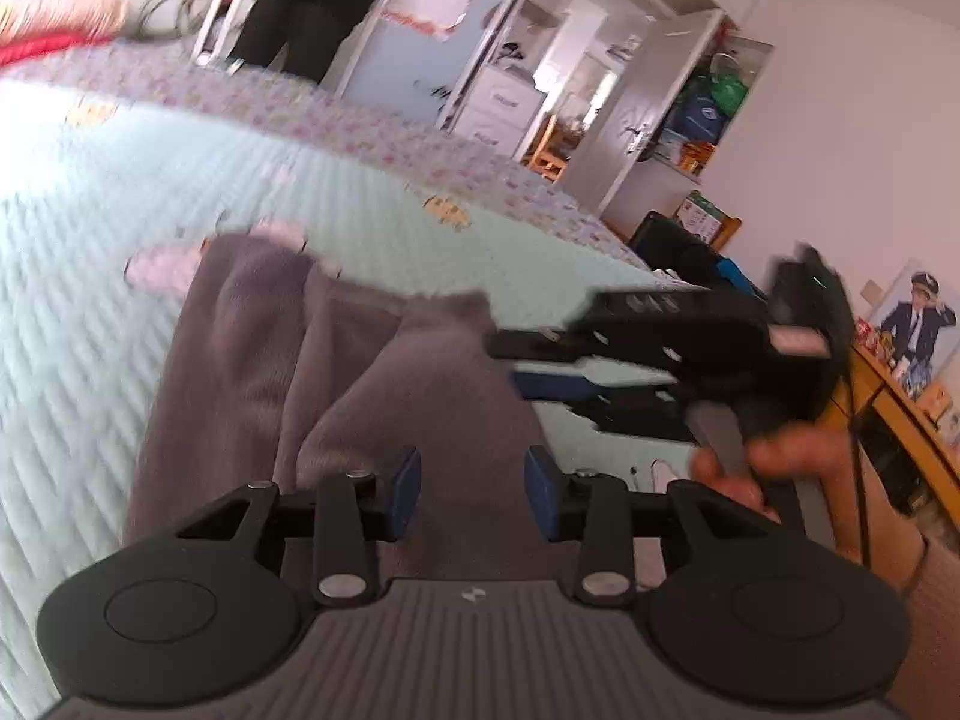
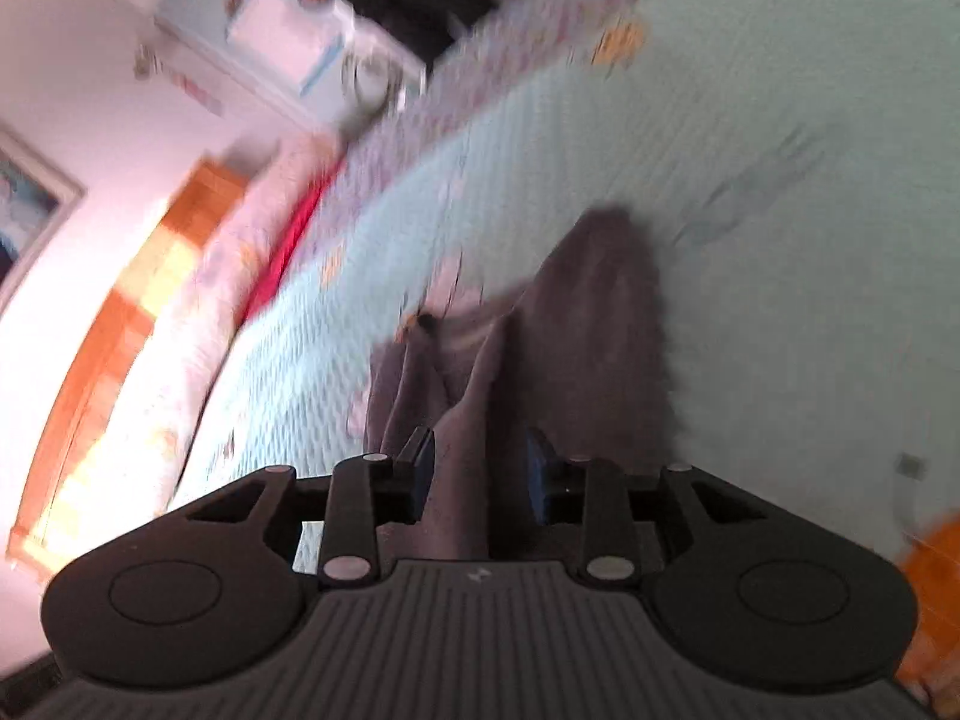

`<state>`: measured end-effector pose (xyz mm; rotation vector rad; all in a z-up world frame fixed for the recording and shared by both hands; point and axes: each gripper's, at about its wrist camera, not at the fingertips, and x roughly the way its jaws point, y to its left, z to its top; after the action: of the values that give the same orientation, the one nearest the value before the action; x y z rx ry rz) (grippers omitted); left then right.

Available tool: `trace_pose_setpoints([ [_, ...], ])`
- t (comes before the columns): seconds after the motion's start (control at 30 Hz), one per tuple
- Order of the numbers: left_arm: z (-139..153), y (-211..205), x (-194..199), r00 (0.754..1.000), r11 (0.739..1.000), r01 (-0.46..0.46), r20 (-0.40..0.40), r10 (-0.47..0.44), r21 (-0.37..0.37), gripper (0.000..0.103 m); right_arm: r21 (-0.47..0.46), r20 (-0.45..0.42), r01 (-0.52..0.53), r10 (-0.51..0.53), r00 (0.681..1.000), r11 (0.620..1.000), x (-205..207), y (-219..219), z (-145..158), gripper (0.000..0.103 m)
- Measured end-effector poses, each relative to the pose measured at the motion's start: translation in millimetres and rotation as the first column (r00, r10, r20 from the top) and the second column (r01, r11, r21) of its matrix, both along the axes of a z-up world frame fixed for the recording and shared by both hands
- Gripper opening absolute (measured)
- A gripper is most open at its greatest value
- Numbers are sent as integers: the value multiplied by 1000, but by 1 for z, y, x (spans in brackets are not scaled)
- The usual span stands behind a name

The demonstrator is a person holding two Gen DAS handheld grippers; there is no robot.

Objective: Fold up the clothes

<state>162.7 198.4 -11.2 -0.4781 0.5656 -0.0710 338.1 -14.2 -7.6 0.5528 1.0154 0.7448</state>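
Garment: grey-brown knit piece [image 1: 336, 372] lying rumpled on the pale green quilted bedspread [image 1: 90, 192], bunched into long ridges, pinkish trim at its far end.
Left gripper: [image 1: 474, 495] jaws spread, blue pads apart, cloth passes under and between them; pads not pressing, so nothing pinched.
Right gripper: [image 2: 480, 474] jaws spread too; a raised fold of the garment [image 2: 480, 408] stands in the gap, pads look clear of it. In the left view it [image 1: 528, 363] sits side-on at the garment's right edge, hand [image 1: 774, 468] on its grip.
Step judged: between grasps, a fold released or the next one being lined up.
Doing it well: flatten the ridges first; take one edge layer only, at matching corners; close fully before lifting; carry both sides together so the crease lands straight.
Risk: pinching bedspread along with cloth; uneven pull skews the fold.
Hard to make out: both views motion-blurred, right one worst; garment type and near hem hidden behind gripper bodies.
Cut off: bystander in dark clothes [image 1: 318, 6] shown only from torso down.
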Motion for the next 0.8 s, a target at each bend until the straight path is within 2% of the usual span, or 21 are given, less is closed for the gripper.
trace_pose_setpoints([
  [0.03,-4,0,-1,1000,1000,-1,-11,1,-6,40,-10,-29,-34,34,999,999,8,10,-4,34],
  [0.07,-8,1,-3,1000,1000,-1,-22,1,-12,40,-18,-15,-43,43,999,999,10,16,-5,29],
  [0.1,-13,1,-4,999,1000,-2,-33,2,-19,40,-27,1,-52,52,999,998,13,22,-5,19],
  [0.13,-17,1,-5,999,1000,-3,-44,2,-25,40,-35,16,-61,61,998,998,15,29,-5,3],
  [0.27,-30,4,-10,998,998,-33,-51,30,-61,40,-14,138,-93,94,986,996,17,50,-5,2],
  [0.33,-30,3,-10,998,998,-32,-48,30,-51,40,-69,205,-87,99,974,994,14,56,-11,3],
  [0.4,-29,2,-10,998,999,-28,-52,26,-44,41,-150,183,-70,98,978,986,17,61,-23,6],
  [0.5,-25,8,-13,998,998,-32,-52,29,-62,41,-111,179,-30,49,983,993,12,50,-27,8],
  [0.57,-21,13,-16,998,996,-40,-50,36,-78,41,-112,189,8,13,982,994,9,42,-18,18],
  [0.67,-5,16,-27,998,993,-68,10,69,-93,41,-134,262,78,-40,964,988,-3,33,6,21],
  [0.8,6,21,-16,993,994,-73,86,80,-80,44,-91,309,0,28,951,996,-5,49,38,20],
])
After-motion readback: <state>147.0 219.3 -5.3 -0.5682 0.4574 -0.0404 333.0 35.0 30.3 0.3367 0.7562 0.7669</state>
